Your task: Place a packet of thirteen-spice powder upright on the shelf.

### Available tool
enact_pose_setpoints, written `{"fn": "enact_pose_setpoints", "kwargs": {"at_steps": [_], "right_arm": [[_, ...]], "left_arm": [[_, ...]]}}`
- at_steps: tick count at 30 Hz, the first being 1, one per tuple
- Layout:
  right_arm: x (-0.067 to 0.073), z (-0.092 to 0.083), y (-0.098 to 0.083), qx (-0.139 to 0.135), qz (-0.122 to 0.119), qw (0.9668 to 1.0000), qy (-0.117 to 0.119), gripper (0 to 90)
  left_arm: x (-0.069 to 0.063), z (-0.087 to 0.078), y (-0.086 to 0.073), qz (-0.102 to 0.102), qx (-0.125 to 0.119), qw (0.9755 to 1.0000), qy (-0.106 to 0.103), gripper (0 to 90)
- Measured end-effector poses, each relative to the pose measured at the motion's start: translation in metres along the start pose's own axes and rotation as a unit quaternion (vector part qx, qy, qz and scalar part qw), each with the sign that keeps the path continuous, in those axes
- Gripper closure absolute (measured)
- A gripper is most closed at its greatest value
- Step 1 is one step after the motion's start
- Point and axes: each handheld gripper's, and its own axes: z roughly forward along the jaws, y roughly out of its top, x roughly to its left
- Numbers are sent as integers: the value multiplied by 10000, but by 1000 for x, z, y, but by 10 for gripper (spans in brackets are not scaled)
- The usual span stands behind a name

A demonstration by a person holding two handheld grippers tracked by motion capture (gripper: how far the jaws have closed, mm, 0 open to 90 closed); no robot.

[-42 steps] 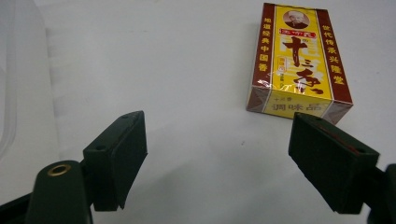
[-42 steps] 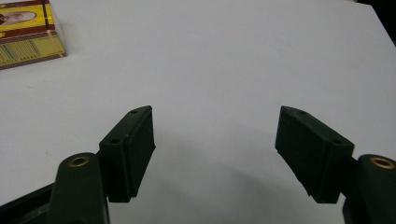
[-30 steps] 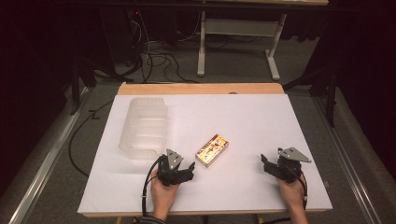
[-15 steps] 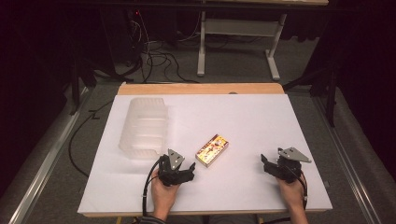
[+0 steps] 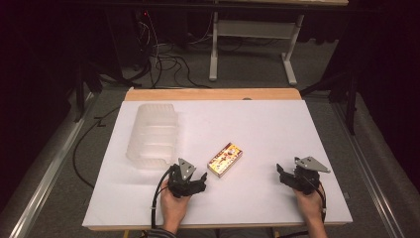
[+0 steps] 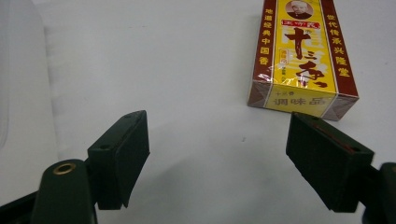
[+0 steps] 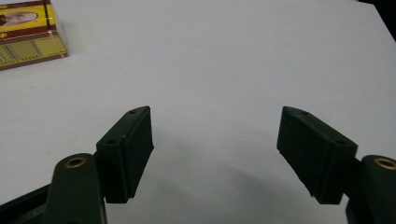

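A yellow and red printed box (image 5: 225,159) lies flat near the middle of the white table top (image 5: 257,124). In the left gripper view the box (image 6: 299,56) sits just beyond the right jaw, apart from it. My left gripper (image 5: 198,179) rests low on the table to the box's lower left. Its jaws have just been closing a little and stand open with nothing between them (image 6: 217,154). My right gripper (image 5: 281,173) rests near the front right of the table, open and empty (image 7: 215,149); the box (image 7: 28,32) lies far off at its upper left.
A clear plastic container (image 5: 152,134) lies on the table's left side, behind my left gripper. A wooden strip (image 5: 213,94) borders the far edge. Cables and a white table frame (image 5: 247,44) stand on the floor beyond. Hands hold both grippers at the front edge.
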Motion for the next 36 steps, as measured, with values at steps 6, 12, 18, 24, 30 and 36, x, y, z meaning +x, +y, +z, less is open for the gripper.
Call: {"fn": "enact_pose_setpoints", "kwargs": {"at_steps": [6, 12, 18, 24, 30, 36], "right_arm": [[0, 0, 0, 7, 1, 10000, -10, 274], [0, 1, 1, 33, 24, 10000, -18, 274], [0, 2, 1, 52, 21, 10000, -13, 275], [1, 2, 1, 90, -8, 10000, -27, 275], [0, 3, 1, 111, 26, 9999, -32, 275], [1, 2, 1, 114, 3, 9999, -34, 275]], "left_arm": [[0, 0, 0, 4, -11, 10000, -41, 216], [4, -2, 0, -151, -53, 9999, 22, 201], [4, -8, 4, -138, -75, 9999, 5, 199], [-1, -15, 11, -13, -161, 9998, -75, 195], [-6, -19, 20, 93, -133, 9996, -234, 193], [-11, -19, 25, 91, -109, 9992, -377, 194]]}}
